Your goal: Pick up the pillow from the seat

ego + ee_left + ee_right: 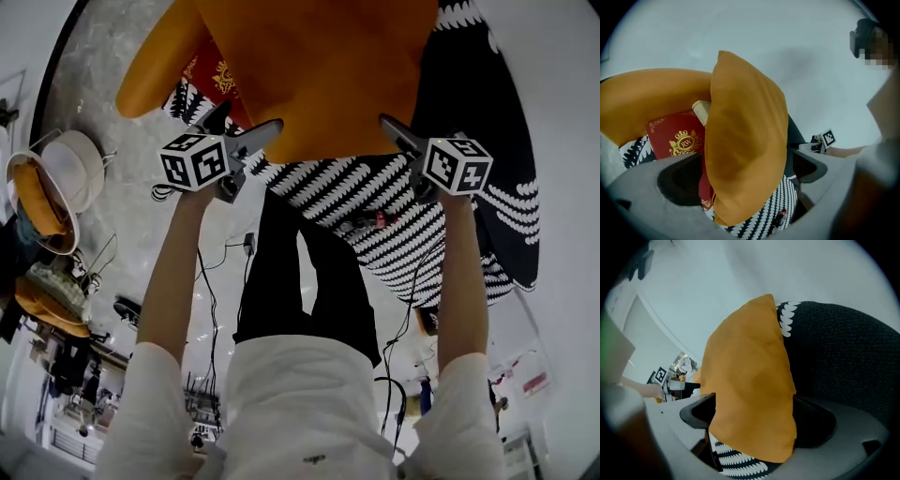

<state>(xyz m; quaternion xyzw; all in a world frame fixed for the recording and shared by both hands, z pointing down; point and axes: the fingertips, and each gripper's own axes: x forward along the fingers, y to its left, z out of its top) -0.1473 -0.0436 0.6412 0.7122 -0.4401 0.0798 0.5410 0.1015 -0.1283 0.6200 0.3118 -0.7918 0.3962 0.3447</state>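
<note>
Both left gripper [246,128] and right gripper [401,139] straddle the orange pillow [319,66], jaws spread

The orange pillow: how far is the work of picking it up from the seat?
Done: the left claw and right claw stand open around opposite edges of the orange pillow. In hand: nothing is gripped yet. Left: close both claws and lift the pillow off the patterned seat, where it rests.

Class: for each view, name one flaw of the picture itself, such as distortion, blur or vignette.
Head view: fisheye bending, dark corners, pillow evenly lit. Left gripper view: round black vignette, mosaic patch top right. Right gripper view: green blur at the left edge.
</note>
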